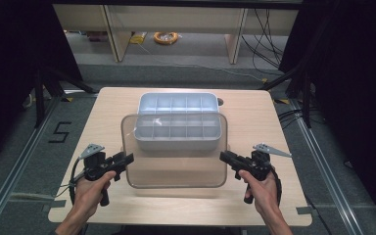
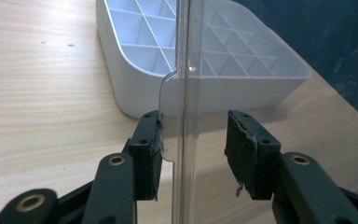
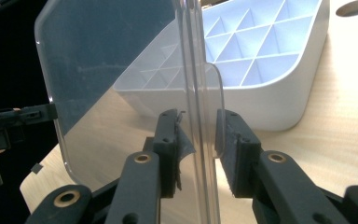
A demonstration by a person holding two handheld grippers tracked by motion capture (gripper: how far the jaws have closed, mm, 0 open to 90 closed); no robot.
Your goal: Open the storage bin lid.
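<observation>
A pale wooden surface (image 1: 103, 205) carries a light grey plastic tray (image 1: 178, 122) split into a grid of small compartments, all bare inside. A clear, rounded-corner plastic lid (image 1: 176, 166) is held over the tray's near half and the surface nearer the person. The left gripper (image 1: 127, 159) pinches the lid's left edge between its jaws, and the right gripper (image 1: 224, 156) pinches the right edge.
</observation>
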